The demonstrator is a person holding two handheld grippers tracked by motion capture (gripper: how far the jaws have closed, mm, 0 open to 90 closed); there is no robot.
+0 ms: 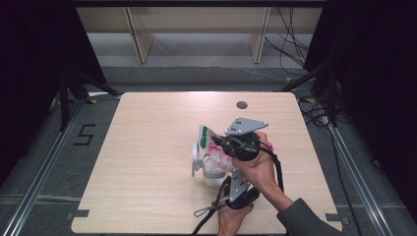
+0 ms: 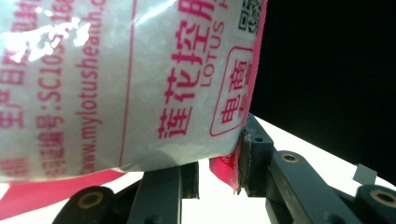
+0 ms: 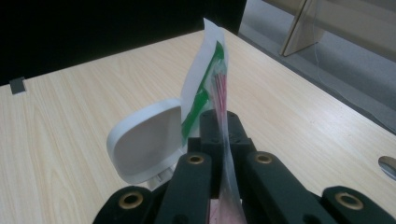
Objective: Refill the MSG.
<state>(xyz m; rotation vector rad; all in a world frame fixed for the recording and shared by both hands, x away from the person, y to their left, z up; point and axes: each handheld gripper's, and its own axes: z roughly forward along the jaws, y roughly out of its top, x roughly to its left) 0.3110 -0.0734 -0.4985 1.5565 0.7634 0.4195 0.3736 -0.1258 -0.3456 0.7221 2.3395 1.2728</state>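
**Bag held at both ends, mid-table**

Bag (image 1: pixel 215 147) sits just right of centre, over a white container (image 1: pixel 209 169) with its lid (image 3: pixel 145 142) up. Your right gripper (image 1: pixel 220 142) reaches toward 10 o'clock, clamped on the bag's top edge. Your left gripper (image 2: pixel 217 170), at 6 o'clock, pinches the bottom corner. Bare table (image 1: pixel 147 147) lies from 9 to 12.

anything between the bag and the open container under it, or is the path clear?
Nothing visible stands between them. The right gripper is shut on the top edge of the bag, the left gripper holds its lower part, and the bag hangs at the clear container, whose white lid is flipped open to the side.
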